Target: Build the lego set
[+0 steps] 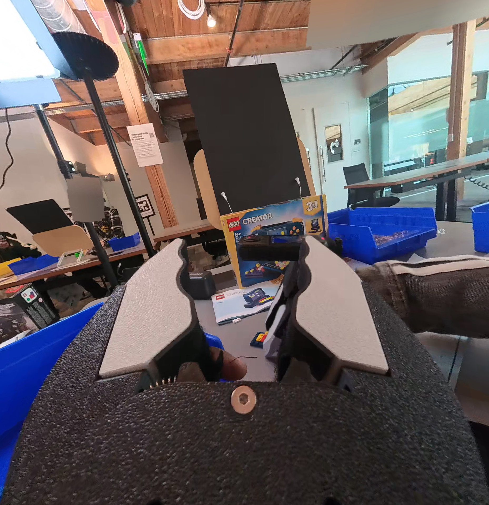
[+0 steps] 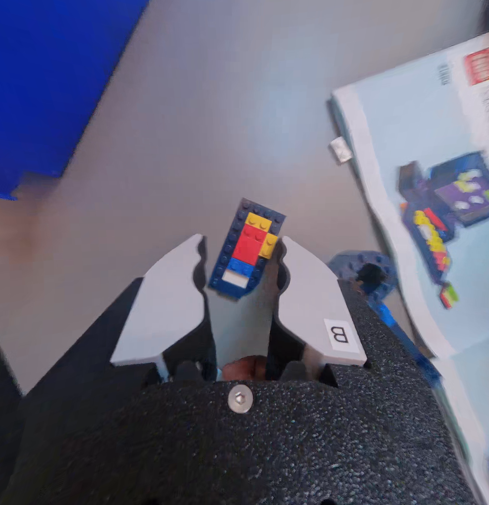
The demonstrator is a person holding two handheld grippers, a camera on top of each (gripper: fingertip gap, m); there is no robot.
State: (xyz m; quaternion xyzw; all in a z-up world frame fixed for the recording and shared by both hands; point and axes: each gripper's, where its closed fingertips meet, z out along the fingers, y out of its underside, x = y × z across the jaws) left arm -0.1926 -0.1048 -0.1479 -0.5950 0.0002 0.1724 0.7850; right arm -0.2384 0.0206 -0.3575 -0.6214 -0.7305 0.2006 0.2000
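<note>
A small brick assembly (image 2: 246, 251), a dark blue plate topped with yellow, red, blue and white bricks, lies on the grey table (image 2: 183, 136). My right gripper (image 2: 242, 240) is open and straddles it. The right finger (image 2: 306, 273) is close beside the yellow side brick, and a gap shows between the left finger (image 2: 172, 281) and the plate. In the left wrist view the assembly (image 1: 258, 337) sits next to the right gripper (image 1: 276, 333), with a sleeve (image 1: 442, 295) behind it. My left gripper (image 1: 244, 240) is open, held above the table, with nothing between its fingertips.
An instruction booklet (image 2: 401, 191) lies right of the assembly, with a round blue piece (image 2: 369, 273) and a small white piece (image 2: 340, 147) at its edge. A blue bin (image 2: 46, 82) is at the left. A boxed brick set (image 1: 273, 237), a black board (image 1: 246, 136) and more blue bins (image 1: 380, 229) stand farther back. The tips of one gripper are about 25 cm away from the tips of the other. The round blue piece (image 2: 369, 273) is about 6 cm from my right fingertips.
</note>
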